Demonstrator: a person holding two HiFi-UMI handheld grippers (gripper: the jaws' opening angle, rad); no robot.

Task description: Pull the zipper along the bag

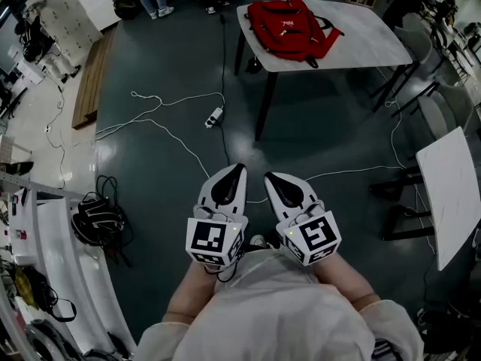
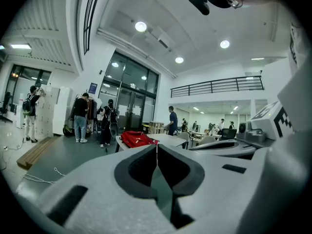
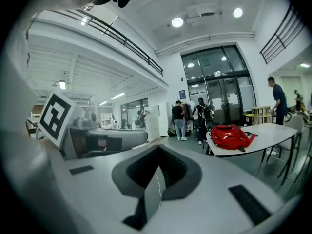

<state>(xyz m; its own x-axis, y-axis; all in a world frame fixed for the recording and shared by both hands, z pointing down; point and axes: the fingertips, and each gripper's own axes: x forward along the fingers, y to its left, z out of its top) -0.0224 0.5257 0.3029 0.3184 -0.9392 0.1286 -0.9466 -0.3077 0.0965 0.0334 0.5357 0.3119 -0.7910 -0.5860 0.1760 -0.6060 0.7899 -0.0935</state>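
The red backpack (image 1: 289,27) is seen on the table (image 1: 368,43) at the top of the head view, well apart from both grippers. Soft, slumping fabric is expected, so the small zipper pull should be pinched and the cloth braced. The left gripper (image 1: 234,173) and right gripper (image 1: 276,182) are held with jaws together, nothing between them.

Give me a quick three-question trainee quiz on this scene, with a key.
1. True or false: the bag lies on the table.
2. The left tongs are: A) shut and empty, B) shut on the zipper, C) wide open.
3. What lies on the floor between the person and the table?
Key: 1 true; 2 A; 3 cables and a power strip.
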